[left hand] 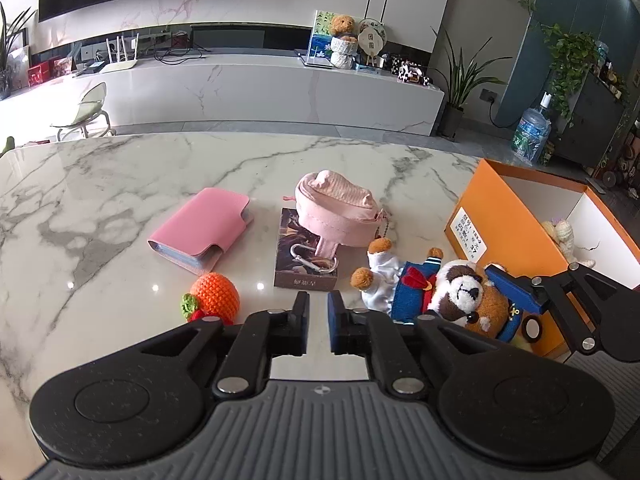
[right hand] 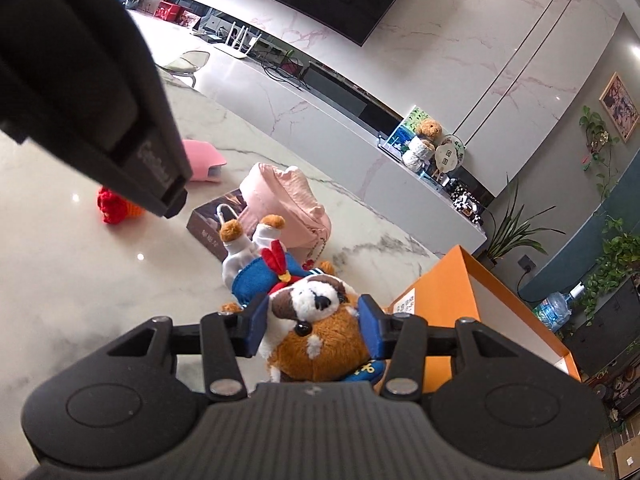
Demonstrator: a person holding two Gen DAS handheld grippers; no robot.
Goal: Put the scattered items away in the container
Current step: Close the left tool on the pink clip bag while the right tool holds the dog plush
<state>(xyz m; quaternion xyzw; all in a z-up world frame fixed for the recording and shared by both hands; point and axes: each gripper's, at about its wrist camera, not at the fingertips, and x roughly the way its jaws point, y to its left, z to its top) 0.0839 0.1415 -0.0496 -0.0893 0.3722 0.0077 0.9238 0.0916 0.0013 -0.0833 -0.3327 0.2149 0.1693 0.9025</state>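
A plush dog in a blue sailor suit (left hand: pixel 460 292) lies on the marble table (left hand: pixel 120 184) beside the orange box (left hand: pixel 504 216). My right gripper (right hand: pixel 314 326) has its pads on both sides of the dog's head (right hand: pixel 316 308), closed on it. My left gripper (left hand: pixel 318 320) is nearly shut and empty, above the table in front of a dark booklet (left hand: pixel 306 256). A pink pouch (left hand: pixel 340 208) lies on the booklet. A pink card holder (left hand: pixel 204 228) and a crocheted orange (left hand: pixel 214 298) lie to the left.
The orange box is open and holds a pale knitted toy (left hand: pixel 564 236). A silver carabiner (left hand: pixel 312 260) lies on the booklet. The left gripper's body (right hand: pixel 88 80) fills the upper left of the right wrist view. A TV bench (left hand: pixel 260 88) stands beyond the table.
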